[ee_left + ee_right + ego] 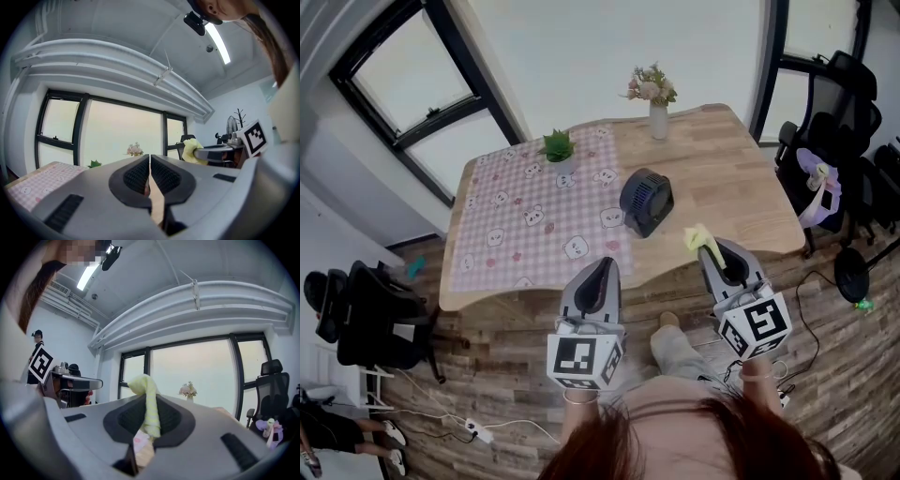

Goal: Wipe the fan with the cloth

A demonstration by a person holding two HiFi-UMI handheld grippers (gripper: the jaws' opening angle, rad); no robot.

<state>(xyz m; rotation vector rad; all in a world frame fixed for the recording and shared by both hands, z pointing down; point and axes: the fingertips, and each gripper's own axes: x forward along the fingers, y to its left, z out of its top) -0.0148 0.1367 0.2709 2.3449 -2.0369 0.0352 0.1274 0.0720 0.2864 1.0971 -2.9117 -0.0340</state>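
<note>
At the middle of the wooden worktop (731, 187), just beside the edge of the pink checked tablecloth (511, 220), stands the small dark fan (646, 201), its round grille visible in the head view. The yellow cloth (701, 238) is not yet on it. The cloth is pinched in the jaws of the right gripper (714, 247), with a short tuft standing out past the tips, and is held over the near edge of the worktop, apart from the fan. The left gripper (601, 266) hangs beside it, jaws pressed together on nothing. The step in hand appears to be the approach. To do it well, the tuft alone should probably meet the grille, in light strokes across the face and then round the housing, so that the hard jaw tips do not scrape. A fan this small is likely to slide or tip, so the shut left gripper could brace its base. The potted plant (558, 148) and flower vase (657, 101) stand well behind, clear of the stroke.
</note>
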